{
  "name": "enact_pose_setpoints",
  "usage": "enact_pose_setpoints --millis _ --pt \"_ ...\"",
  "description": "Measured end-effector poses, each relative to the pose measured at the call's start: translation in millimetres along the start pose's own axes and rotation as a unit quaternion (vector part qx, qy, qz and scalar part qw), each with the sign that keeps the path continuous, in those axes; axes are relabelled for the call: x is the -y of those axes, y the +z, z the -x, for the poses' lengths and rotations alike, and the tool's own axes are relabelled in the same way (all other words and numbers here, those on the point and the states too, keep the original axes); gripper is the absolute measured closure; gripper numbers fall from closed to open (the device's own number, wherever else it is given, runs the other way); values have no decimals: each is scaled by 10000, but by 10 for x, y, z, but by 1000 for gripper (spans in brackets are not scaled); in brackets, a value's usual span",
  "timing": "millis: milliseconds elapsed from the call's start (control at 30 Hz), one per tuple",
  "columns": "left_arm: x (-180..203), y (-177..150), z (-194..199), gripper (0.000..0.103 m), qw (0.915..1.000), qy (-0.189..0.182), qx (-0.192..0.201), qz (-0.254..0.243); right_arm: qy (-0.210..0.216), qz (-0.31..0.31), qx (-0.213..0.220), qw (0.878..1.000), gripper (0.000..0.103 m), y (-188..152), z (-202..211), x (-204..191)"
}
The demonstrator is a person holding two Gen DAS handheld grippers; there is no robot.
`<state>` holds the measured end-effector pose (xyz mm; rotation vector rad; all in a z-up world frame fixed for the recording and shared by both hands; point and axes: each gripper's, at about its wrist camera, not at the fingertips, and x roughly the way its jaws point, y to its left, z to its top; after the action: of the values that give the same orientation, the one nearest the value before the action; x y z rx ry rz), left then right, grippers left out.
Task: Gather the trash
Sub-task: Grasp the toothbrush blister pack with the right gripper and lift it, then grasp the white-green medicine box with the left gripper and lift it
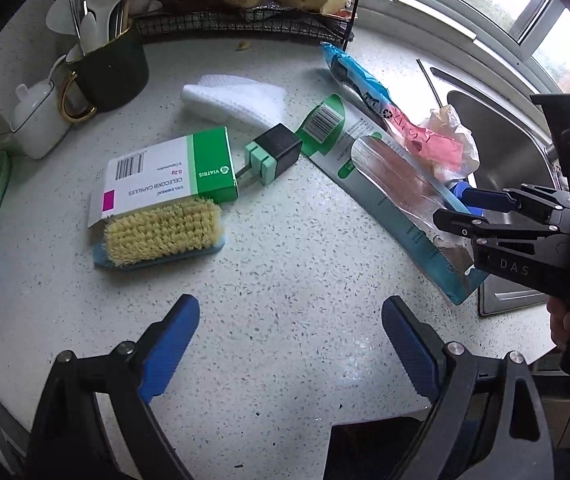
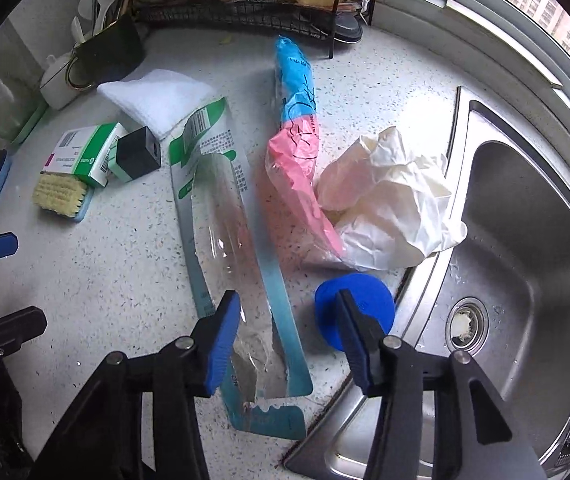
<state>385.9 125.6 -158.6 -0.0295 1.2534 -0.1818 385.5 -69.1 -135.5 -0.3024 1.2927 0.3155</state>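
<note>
Speckled white stone counter (image 2: 125, 264) w/ trash strewn next to a steel sink (image 2: 525, 280). Long torn blister pack (image 2: 221, 208), green/teal card w/ clear plastic, lies flat on the counter, ripped end nearest the camera in the right wrist view. Right tongs (image 2: 289, 320) point down over that ripped end, jaws part-open, one on each side of the pack; pads not pressing on it, nothing held. Blue cap (image 2: 355, 308) sits just beside the right jaw, at the sink edge. Pink/blue plastic bag (image 2: 297, 136) and crumpled white paper (image 2: 389, 208) lie touching, between pack and sink. Left tongs (image 1: 289, 344) spread wide, empty, over bare counter. Further left: scrub brush (image 1: 161, 236), bristles up, against a green/white medicine box (image 1: 169, 176); black plug adapter (image 1: 277, 152) and white cloth (image 1: 237, 100) near.
</note>
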Motion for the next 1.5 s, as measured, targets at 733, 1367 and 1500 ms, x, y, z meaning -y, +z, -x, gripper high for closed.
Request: enact_pose_setpoints --millis 733,1367,1500 --pt "-28 -77 119 12 10000 46 65 -43 333 431 272 9981 97 -64 254 -413" --pt "-860 608 -97 12 9888 325 113 -1451 482 -331 289 9979 97 -167 223 -211" --pt "-901 765 -221 12 9781 322 14 -2056 435 -442 185 9979 97 -177 193 -197"
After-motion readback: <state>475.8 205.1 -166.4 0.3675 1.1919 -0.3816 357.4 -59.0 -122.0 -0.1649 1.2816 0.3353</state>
